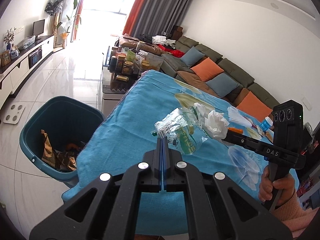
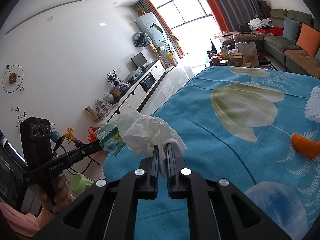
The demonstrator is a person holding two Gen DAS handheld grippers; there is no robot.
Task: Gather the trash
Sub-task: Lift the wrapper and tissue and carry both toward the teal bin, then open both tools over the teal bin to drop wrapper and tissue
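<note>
"DAS" on right gripper (image 1: 230, 135), "GenRobot.AI" on left gripper (image 2: 100, 147)

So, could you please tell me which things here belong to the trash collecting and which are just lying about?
Job:
- crushed plastic bottle, in left hand-held gripper
- crumpled tissue, in right hand-held gripper
- teal trash bin
- orange peel
- white paper scrap

Lying about:
- sofa cushions
- jars
- bathroom scale

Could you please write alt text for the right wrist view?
The right gripper pinches a crumpled white tissue above a blue floral tablecloth. At left, the left gripper holds a clear plastic wrapper.
</note>
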